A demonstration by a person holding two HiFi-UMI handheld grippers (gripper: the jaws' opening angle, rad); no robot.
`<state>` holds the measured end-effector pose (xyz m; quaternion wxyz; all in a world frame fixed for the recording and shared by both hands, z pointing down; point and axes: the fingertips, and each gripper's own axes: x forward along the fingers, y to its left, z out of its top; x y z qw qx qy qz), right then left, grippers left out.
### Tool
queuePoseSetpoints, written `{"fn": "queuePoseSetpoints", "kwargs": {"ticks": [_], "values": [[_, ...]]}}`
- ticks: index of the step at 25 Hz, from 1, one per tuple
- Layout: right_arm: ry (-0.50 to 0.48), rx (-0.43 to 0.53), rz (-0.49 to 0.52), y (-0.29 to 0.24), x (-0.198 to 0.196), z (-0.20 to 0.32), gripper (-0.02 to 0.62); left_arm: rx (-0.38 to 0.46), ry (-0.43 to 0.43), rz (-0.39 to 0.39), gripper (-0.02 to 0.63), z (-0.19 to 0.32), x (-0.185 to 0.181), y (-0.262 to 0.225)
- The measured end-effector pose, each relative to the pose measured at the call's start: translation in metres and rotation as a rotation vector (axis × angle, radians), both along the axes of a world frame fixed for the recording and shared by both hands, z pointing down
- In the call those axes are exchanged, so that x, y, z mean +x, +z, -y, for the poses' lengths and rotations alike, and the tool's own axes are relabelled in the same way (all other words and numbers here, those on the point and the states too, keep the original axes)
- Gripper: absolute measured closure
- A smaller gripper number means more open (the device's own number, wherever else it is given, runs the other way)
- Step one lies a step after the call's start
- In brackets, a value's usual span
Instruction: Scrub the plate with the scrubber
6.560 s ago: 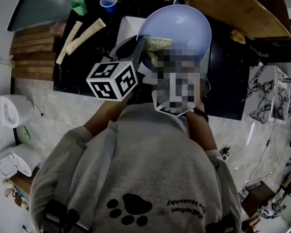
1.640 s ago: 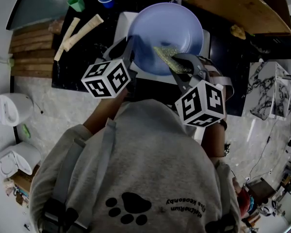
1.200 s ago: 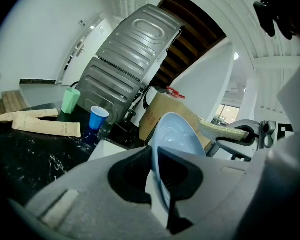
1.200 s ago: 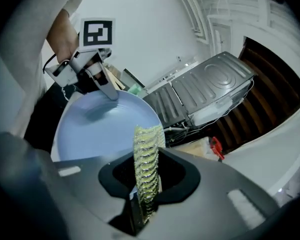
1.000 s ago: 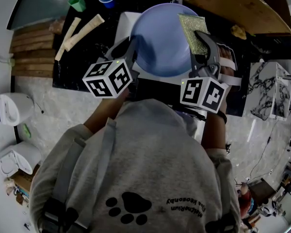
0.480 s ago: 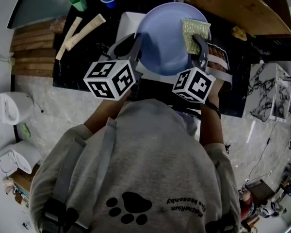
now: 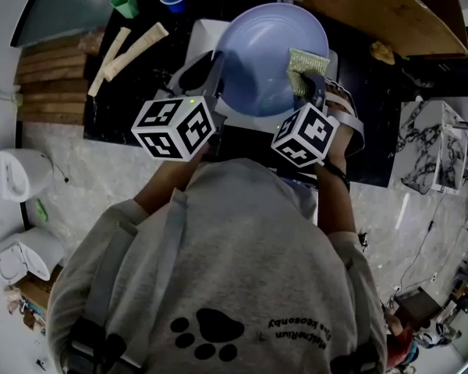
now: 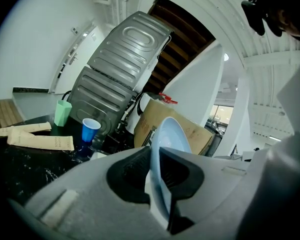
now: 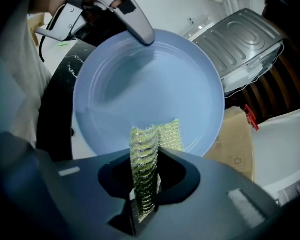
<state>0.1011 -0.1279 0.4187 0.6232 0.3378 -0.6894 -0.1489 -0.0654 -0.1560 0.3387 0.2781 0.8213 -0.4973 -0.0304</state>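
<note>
head view: left hand-held gripper, jaws just easing wider, holds the plate; right hand-held gripper clamps the scrubber.

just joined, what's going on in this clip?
A person is washing up with a handheld gripper in each hand. The left gripper clamps the rim of a pale blue plate and holds it tilted up over a black counter. Its jaws have just been opening slightly, with the rim between them. The right gripper is shut on a yellow-green scrubber, whose free end lies against the plate's inner face near the right rim in the head view. Scrubbing looks under way.
</note>
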Motion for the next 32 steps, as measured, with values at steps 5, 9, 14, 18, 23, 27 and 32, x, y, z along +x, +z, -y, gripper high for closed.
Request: {"fn": "queuePoseSetpoints", "kwargs": {"ticks": [5, 9, 14, 18, 23, 27, 32], "values": [[0.019, -0.14, 0.076, 0.019, -0.01, -0.024, 0.525, 0.011, -0.017, -0.002, 0.565, -0.001, -0.003, -0.003], [0.013, -0.243, 0.12, 0.027, -0.021, -0.043, 0.526, 0.014, -0.027, 0.002, 0.563, -0.002, -0.006, -0.004], [0.004, -0.376, 0.197, 0.033, -0.037, -0.07, 0.526, 0.013, -0.032, 0.003, 0.563, -0.004, -0.009, -0.001], [-0.016, -0.483, 0.239, 0.035, -0.049, -0.093, 0.526, 0.001, -0.031, 0.004, 0.561, -0.008, -0.009, 0.005], [-0.04, -0.563, 0.294, 0.029, -0.062, -0.113, 0.526, -0.008, -0.024, 0.012, 0.561, -0.009, -0.008, 0.01], [-0.06, -0.609, 0.369, 0.017, -0.073, -0.124, 0.528, -0.018, -0.014, 0.023, 0.561, -0.01, -0.006, 0.015], [-0.072, -0.637, 0.517, -0.004, -0.084, -0.129, 0.528, -0.029, -0.004, 0.026, 0.563, -0.011, -0.004, 0.02]]}}
